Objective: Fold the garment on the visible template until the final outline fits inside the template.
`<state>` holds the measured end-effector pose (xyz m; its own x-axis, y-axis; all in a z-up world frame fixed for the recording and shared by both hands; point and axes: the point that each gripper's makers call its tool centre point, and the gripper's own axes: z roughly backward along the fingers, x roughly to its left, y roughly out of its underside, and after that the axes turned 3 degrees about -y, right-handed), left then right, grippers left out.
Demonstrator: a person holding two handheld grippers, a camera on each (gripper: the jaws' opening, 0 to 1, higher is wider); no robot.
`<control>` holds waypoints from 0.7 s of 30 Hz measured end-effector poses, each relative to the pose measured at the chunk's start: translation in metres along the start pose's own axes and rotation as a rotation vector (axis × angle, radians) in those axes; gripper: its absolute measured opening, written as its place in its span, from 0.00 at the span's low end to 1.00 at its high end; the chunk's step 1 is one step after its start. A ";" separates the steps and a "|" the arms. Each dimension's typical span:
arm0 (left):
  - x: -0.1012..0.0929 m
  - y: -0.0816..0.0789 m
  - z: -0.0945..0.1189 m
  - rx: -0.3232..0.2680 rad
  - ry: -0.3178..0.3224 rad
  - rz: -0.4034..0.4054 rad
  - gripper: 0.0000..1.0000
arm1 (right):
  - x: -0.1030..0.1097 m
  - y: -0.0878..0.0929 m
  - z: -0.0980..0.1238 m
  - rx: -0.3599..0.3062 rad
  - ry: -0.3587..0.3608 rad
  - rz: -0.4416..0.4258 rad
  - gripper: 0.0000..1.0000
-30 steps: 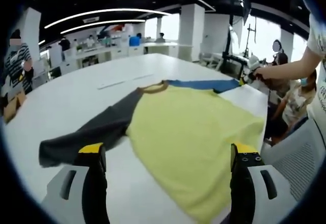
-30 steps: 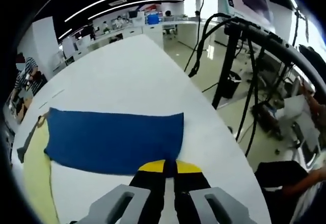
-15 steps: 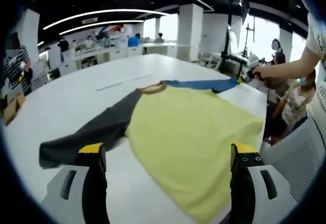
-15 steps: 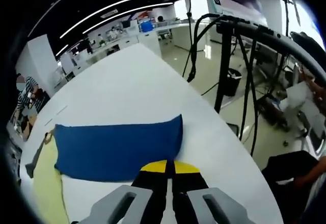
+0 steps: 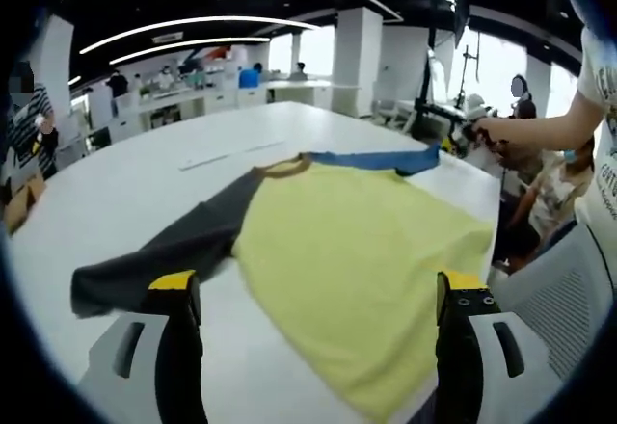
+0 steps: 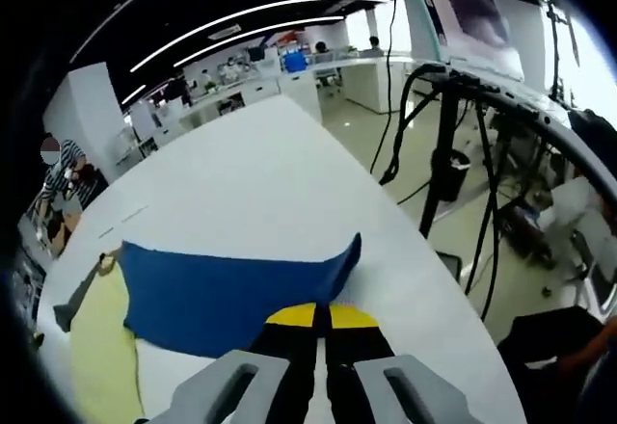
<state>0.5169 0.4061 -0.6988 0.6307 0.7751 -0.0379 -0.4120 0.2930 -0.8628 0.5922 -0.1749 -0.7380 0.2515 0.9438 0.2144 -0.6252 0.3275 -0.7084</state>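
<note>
A T-shirt lies spread on the white table [image 5: 125, 178]: yellow body [image 5: 357, 251], dark grey sleeve [image 5: 169, 251] reaching to the left, blue sleeve [image 5: 381, 161] at the far side. My left gripper [image 5: 313, 294] hovers open above the shirt's near hem, nothing between its jaws. In the right gripper view, my right gripper [image 6: 322, 316] is shut on the cuff of the blue sleeve [image 6: 231, 284], whose end is lifted off the table and curls up. The yellow body [image 6: 101, 357] shows at lower left there. A person's arm reaches to the right gripper [image 5: 469, 135] at the table's far right edge.
A thin strip [image 5: 231, 154] lies on the table beyond the collar. The table's right edge drops to the floor, where a stand with black cables [image 6: 453, 145] rises. Seated people [image 5: 549, 193] sit at the right; others stand at far left [image 5: 24, 125].
The right gripper has lifted the blue sleeve's cuff, so the sleeve end now curls up off the table. The left gripper has held still.
</note>
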 end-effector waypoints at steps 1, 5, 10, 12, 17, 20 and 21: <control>0.000 0.000 0.000 0.001 0.001 -0.002 0.99 | 0.004 -0.002 0.001 -0.003 -0.008 0.006 0.00; -0.001 0.000 0.002 -0.003 0.003 -0.001 0.99 | 0.015 -0.009 0.001 -0.008 -0.026 0.030 0.00; -0.003 -0.001 0.003 -0.010 0.009 -0.001 0.99 | 0.033 -0.015 0.003 -0.014 -0.065 0.066 0.00; -0.004 -0.001 0.003 -0.012 0.011 0.001 0.99 | 0.041 -0.017 0.003 -0.017 -0.078 0.077 0.00; -0.006 -0.001 0.003 -0.013 0.018 0.002 0.99 | 0.064 -0.021 0.005 -0.024 -0.121 0.092 0.00; -0.007 -0.001 0.003 -0.017 0.021 0.001 0.99 | 0.077 -0.023 0.004 -0.022 -0.145 0.117 0.00; -0.007 -0.002 0.003 -0.019 0.021 0.000 0.99 | 0.081 -0.022 0.004 -0.019 -0.150 0.124 0.00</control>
<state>0.5112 0.4016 -0.6956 0.6445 0.7630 -0.0487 -0.4000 0.2822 -0.8720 0.6239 -0.1059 -0.7024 0.0596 0.9733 0.2215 -0.6305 0.2088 -0.7476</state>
